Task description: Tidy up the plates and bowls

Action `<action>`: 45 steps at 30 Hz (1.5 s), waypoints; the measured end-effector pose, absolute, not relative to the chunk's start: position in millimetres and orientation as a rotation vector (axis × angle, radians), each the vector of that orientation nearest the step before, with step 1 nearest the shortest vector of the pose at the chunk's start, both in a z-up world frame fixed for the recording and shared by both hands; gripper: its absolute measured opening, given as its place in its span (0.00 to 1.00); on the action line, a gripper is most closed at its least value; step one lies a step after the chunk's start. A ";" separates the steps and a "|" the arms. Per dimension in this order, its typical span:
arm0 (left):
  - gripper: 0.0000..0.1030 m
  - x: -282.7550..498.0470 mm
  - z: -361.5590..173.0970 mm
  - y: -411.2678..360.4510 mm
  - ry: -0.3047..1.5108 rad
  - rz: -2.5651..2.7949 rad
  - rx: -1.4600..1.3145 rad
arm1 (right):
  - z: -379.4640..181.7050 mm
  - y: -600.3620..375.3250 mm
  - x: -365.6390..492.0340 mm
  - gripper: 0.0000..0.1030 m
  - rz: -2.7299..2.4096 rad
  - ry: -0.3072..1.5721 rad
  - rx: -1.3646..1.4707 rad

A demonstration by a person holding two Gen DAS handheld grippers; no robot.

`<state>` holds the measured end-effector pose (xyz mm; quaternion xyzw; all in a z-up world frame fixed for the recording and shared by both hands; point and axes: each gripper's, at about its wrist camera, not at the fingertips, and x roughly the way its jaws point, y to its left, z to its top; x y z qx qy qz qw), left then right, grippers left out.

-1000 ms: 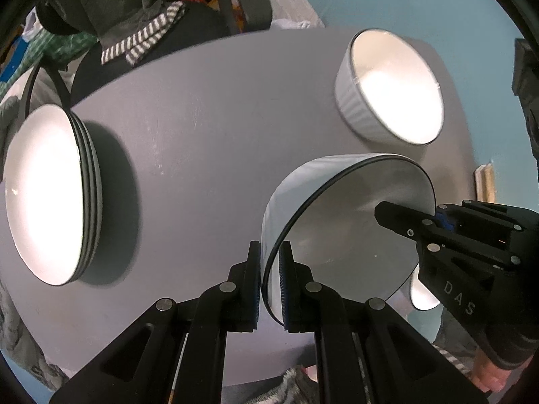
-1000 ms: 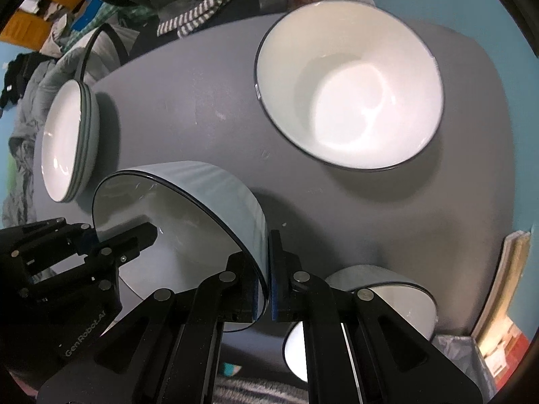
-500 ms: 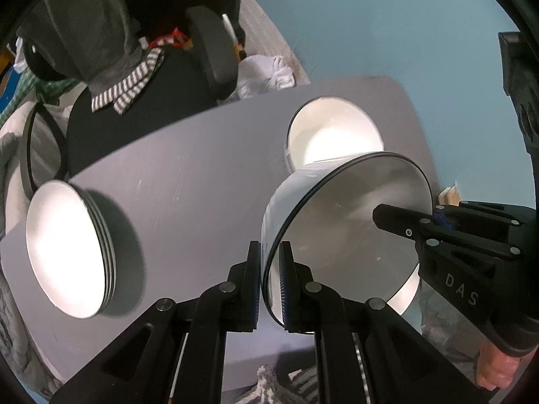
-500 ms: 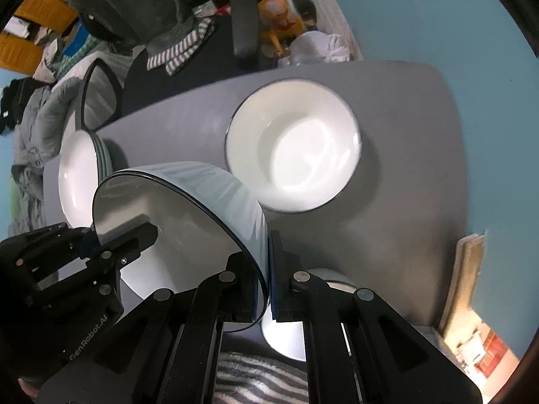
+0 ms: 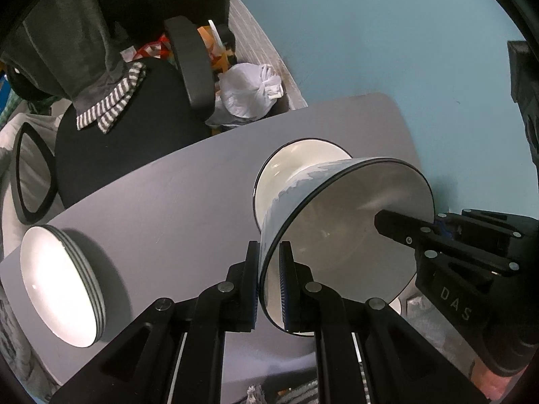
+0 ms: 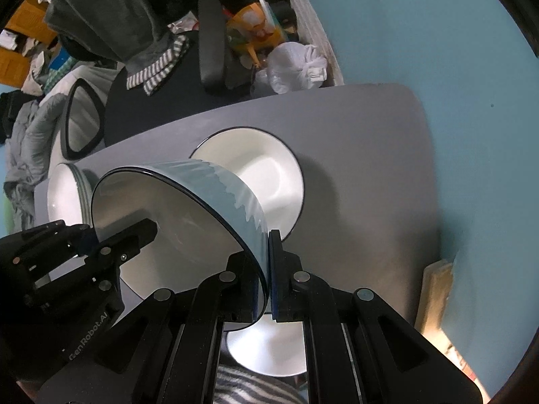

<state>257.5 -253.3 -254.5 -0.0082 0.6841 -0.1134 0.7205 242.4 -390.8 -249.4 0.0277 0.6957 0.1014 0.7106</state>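
Note:
Both grippers hold one white bowl point(image 5: 340, 242) with a dark rim, high above the grey table point(image 5: 175, 202). My left gripper point(image 5: 269, 286) is shut on its near rim. My right gripper point(image 6: 266, 289) is shut on the opposite rim, and the bowl point(image 6: 175, 219) shows tilted in the right wrist view. A second white bowl point(image 6: 259, 175) sits on the table beneath and behind it. A stack of white plates point(image 5: 60, 286) lies at the table's left end. A third white bowl point(image 6: 269, 343) shows below the right gripper's fingers.
A black office chair point(image 5: 134, 128) with grey and striped clothes draped on it stands behind the table. A white plastic bag point(image 5: 249, 91) lies on the floor by the blue wall point(image 5: 370, 33). Papers point(image 6: 438, 296) lean at the table's right edge.
Both grippers have lifted the held bowl well up from the table. The table, the second bowl and the plate stack look smaller and farther below.

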 end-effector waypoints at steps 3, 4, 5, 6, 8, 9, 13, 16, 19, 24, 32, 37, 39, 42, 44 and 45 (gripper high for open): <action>0.09 264.4 -260.7 -256.1 1.522 -0.254 -0.012 | -252.7 -394.6 248.4 0.05 0.215 1.556 0.052; 0.09 267.5 -263.6 -256.7 1.526 -0.256 -0.013 | -255.0 -395.6 250.5 0.05 0.211 1.563 0.054; 0.09 269.6 -265.2 -257.1 1.530 -0.256 -0.014 | -257.2 -396.2 252.4 0.05 0.209 1.569 0.052; 0.09 272.9 -268.2 -257.9 1.537 -0.255 -0.014 | -258.7 -396.4 253.7 0.05 0.208 1.573 0.052; 0.09 276.1 -271.2 -259.7 1.541 -0.251 -0.009 | -262.7 -397.3 256.6 0.05 0.203 1.585 0.054; 0.09 277.9 -273.7 -260.5 1.544 -0.249 -0.006 | -264.8 -397.6 258.0 0.05 0.203 1.589 0.053; 0.09 279.7 -281.3 -263.8 1.555 -0.243 0.009 | -272.2 -397.8 261.8 0.05 0.194 1.606 0.050; 0.09 280.5 -289.4 -264.4 1.558 -0.233 0.021 | -275.6 -396.6 265.5 0.06 0.186 1.607 0.041; 0.09 281.5 -294.7 -264.8 1.558 -0.229 0.029 | -279.0 -395.7 268.6 0.06 0.180 1.606 0.035; 0.09 285.8 -295.5 -264.0 1.555 -0.224 0.042 | -283.9 -394.6 271.4 0.06 0.184 1.609 0.026; 0.15 287.8 -297.9 -259.0 1.553 -0.207 0.023 | -277.2 -399.6 275.0 0.12 0.190 1.589 0.000; 0.28 285.5 -294.6 -254.8 1.540 -0.188 0.023 | -272.4 -400.3 274.7 0.12 0.179 1.573 -0.033; 0.34 283.1 -291.7 -251.5 1.529 -0.177 0.017 | -270.0 -400.8 273.0 0.22 0.177 1.564 -0.040; 0.43 278.6 -287.2 -247.9 1.509 -0.171 0.021 | -266.0 -401.2 270.3 0.31 0.171 1.543 -0.049; 0.50 275.3 -284.3 -245.1 1.500 -0.164 0.018 | -263.1 -401.5 268.0 0.33 0.169 1.528 -0.056; 0.51 273.2 -282.0 -243.4 1.495 -0.162 0.010 | -262.4 -401.7 267.2 0.37 0.170 1.524 -0.054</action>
